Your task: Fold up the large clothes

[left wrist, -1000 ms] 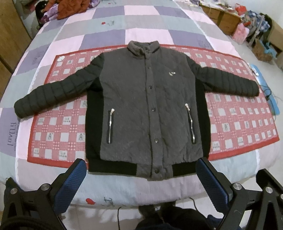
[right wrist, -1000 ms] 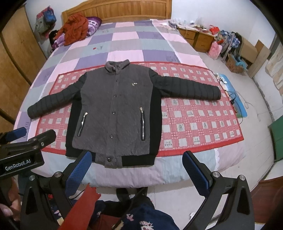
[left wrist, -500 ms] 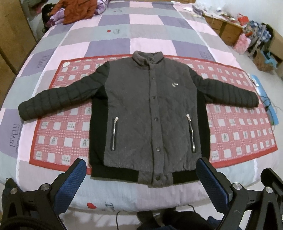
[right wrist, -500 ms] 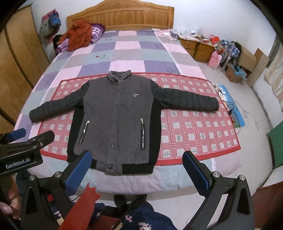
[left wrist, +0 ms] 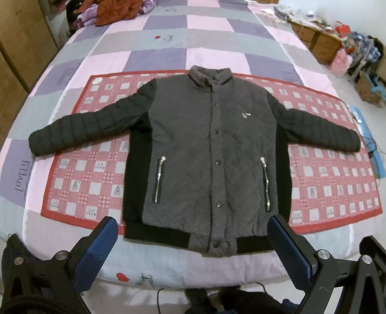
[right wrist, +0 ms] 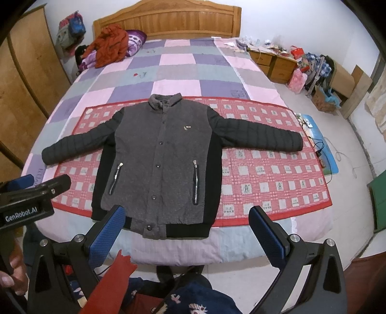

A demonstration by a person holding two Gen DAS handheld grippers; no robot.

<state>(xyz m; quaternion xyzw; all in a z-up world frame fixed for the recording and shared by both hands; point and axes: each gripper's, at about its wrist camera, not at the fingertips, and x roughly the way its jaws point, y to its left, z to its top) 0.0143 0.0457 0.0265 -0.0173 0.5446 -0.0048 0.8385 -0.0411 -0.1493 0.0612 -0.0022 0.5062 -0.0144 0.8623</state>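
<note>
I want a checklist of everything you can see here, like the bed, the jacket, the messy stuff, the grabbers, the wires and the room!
Surface: bed with a patchwork quilt; a red checked mat lies across it.
Job's things: grey and black jacket flat on the mat, front up, snapped shut, both sleeves spread out, not yet folded.
Clutter: orange garment and purple bundle by the headboard.
Grippers: left gripper open, holding nothing; right gripper open, holding nothing; both short of the jacket hem.
Cables: wires on the blue floor mat beside the bed.
Surroundings: wooden nightstands, boxes and clothes against the wall, wardrobe on the other side.
</note>
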